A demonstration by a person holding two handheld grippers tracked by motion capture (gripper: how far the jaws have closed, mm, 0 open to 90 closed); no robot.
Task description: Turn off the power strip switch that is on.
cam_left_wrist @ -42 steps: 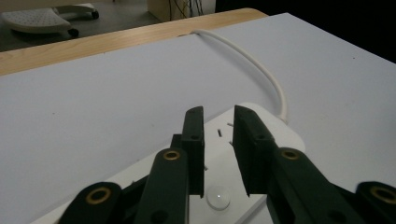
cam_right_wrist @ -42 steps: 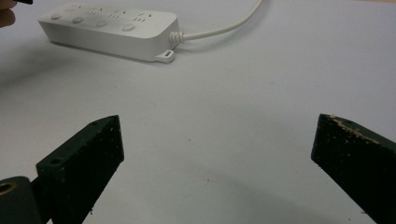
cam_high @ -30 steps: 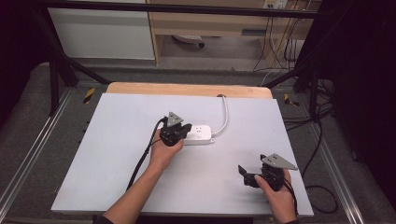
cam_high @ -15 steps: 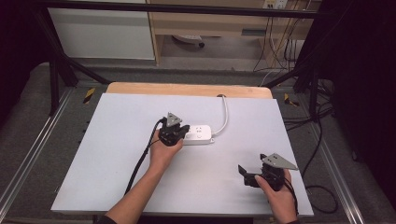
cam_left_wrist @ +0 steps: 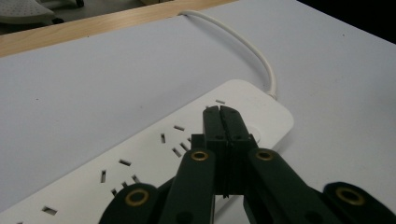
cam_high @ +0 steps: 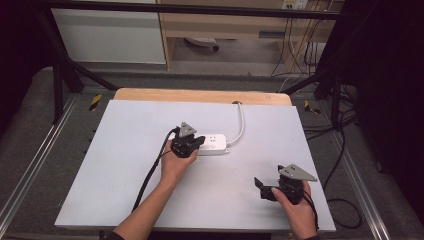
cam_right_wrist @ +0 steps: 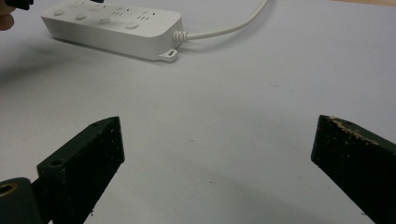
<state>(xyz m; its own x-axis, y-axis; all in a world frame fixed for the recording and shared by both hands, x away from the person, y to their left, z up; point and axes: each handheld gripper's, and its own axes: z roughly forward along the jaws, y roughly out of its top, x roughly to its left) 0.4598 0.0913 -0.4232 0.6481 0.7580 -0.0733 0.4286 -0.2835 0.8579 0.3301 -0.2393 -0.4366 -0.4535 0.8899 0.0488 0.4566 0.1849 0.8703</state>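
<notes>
- White plastic power strip with a row of round buttons (cam_high: pixel 214 144) lying flat near the middle of the pale grey counter (cam_high: pixel 125 150), white round cord (cam_high: pixel 241 125) curving off toward the far wooden edge
- Left claw (cam_left_wrist: pixel 220 122) clenched tight, nothing between the jaws, tips pressing down or hovering right over a round switch near the cord end of the strip; can't tell for sure if touching
- Right claw (cam_right_wrist: pixel 217 154) released, jaws wide apart, hanging over bare counter well apart from the strip
- Probably light and rigid, hard smooth shell, so likely to skid on that slick surface when poked from one side
- Best bet for a hold: across the long narrow sides mid-body, not by the cord, since the cord is bendy and would just swing the thing around
- Not fragile, though buttons need a straight-down push
</notes>
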